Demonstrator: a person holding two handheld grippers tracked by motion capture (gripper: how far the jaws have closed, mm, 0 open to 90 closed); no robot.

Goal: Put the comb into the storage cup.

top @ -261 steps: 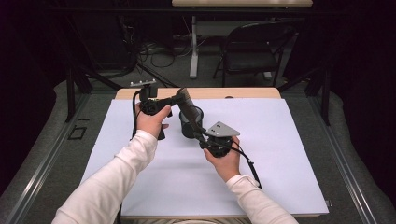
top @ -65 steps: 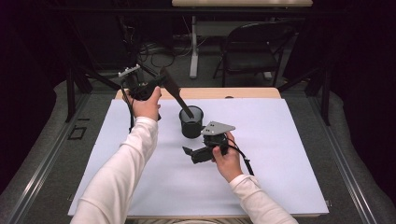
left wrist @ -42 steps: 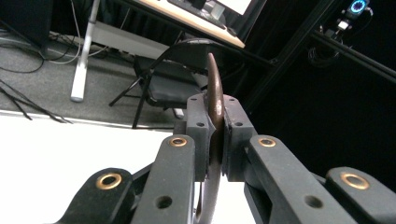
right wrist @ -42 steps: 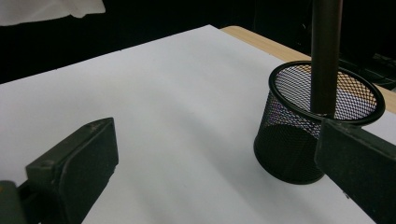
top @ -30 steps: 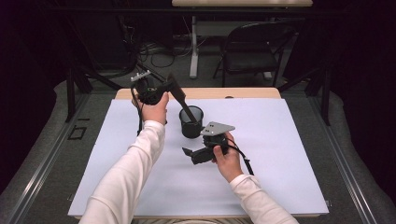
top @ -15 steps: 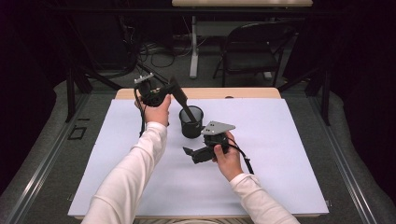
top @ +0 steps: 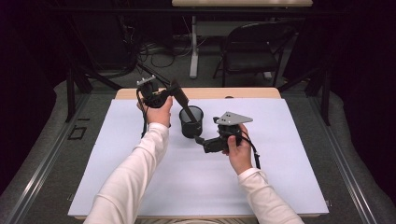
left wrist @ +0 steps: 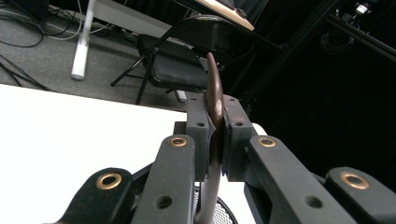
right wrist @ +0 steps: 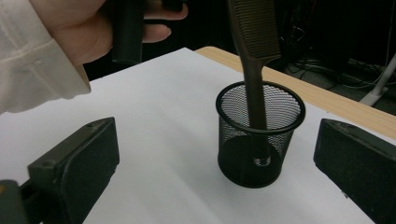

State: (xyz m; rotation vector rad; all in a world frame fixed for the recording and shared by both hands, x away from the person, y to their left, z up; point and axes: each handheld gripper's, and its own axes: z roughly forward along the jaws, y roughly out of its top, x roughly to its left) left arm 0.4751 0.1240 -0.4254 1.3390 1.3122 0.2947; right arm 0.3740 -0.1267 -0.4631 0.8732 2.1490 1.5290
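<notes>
Left gripper [left wrist: 215,140]: clamped on a brown plastic comb [right wrist: 254,56] between its pads.
Comb: handle end inside the black wire-mesh cup [right wrist: 260,135], its tip blurred by mesh.
Right gripper [right wrist: 215,163]: spread apart, cup just beyond its fingertips.

This looks like a lab or recording studio rather than a home: a wooden table [top: 243,93] covered with a plain white sheet [top: 289,158] stands on grey carpet [top: 42,158], hemmed by black metal framing [top: 70,88], with loose cables [top: 154,49], a black folding chair [top: 254,51] and dark surroundings behind.
</notes>
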